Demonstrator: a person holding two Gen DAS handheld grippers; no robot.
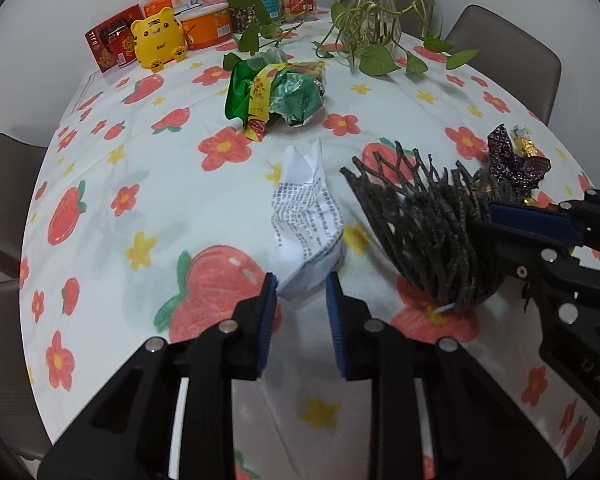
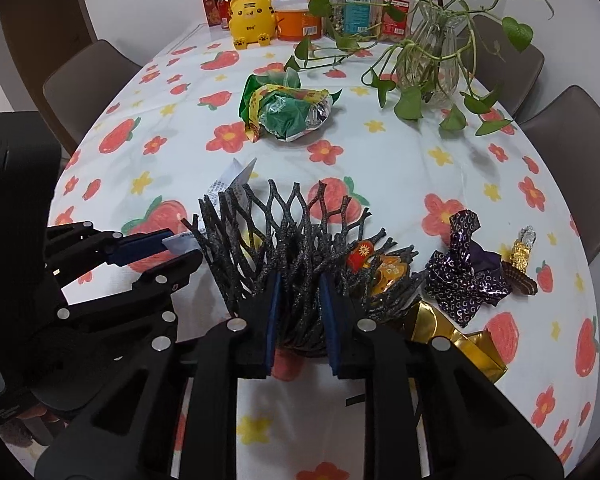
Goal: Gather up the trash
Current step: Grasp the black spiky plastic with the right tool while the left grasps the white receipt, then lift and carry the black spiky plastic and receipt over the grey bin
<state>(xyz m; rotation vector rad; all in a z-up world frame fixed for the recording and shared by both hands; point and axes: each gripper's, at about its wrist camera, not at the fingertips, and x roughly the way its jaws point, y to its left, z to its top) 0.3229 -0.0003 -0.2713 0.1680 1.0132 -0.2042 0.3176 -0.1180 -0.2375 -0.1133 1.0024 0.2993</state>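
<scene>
Here, on the strawberry-print tablecloth (image 1: 148, 208), the left gripper (image 1: 302, 292) pinches the near end of a crumpled printed receipt (image 1: 306, 216), while the right gripper (image 2: 300, 292) clamps a dark foam net sleeve (image 2: 296, 240) (both still resting on the cloth). A green snack bag (image 1: 276, 94) lies farther back, untouched.

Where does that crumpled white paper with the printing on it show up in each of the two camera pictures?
Left wrist view: the printed paper lies low in the centre, its near end between the left gripper pads.
Right wrist view: the paper is left of centre, mostly hidden behind the black foam net.
Shared landmark: the yellow tiger figure at the table's far end.
</scene>
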